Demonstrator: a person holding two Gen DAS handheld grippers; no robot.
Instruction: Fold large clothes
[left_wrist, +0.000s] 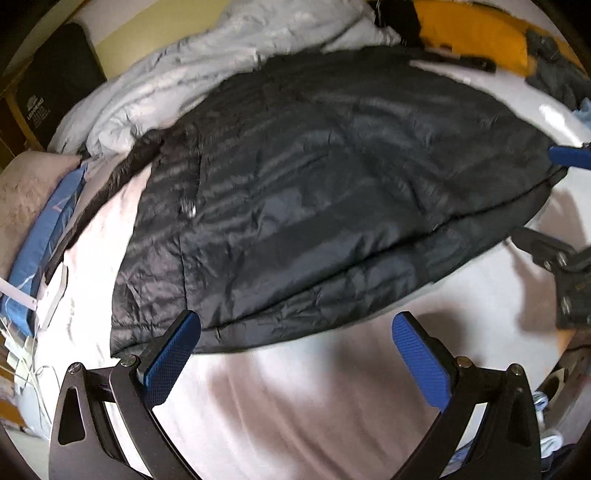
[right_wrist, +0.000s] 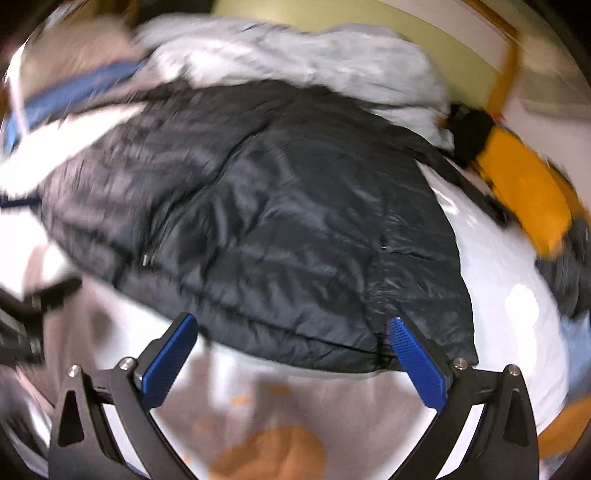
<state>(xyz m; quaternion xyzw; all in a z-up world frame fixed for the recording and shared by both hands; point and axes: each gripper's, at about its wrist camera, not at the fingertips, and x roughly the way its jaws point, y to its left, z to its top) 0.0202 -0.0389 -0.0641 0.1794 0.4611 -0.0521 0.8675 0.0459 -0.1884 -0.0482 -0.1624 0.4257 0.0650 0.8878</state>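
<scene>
1. Black quilted jacket (left_wrist: 314, 192) lies spread on the bed's white sheet (left_wrist: 288, 398).
2. My left tool (left_wrist: 295, 332) is spread wide at its near hem, gripping nothing.
3. My right tool (right_wrist: 293, 336) is likewise released; the blur hides whether it touches the hem.

Both cams sat low & close at the near edge of the bed sheet (left_wrist: 280, 406), facing fwd between their own fingers. L looked from the left end, R from the right; both shared the dark puffer jacket (left_wrist: 314, 192) (right_wrist: 266, 221).
</scene>
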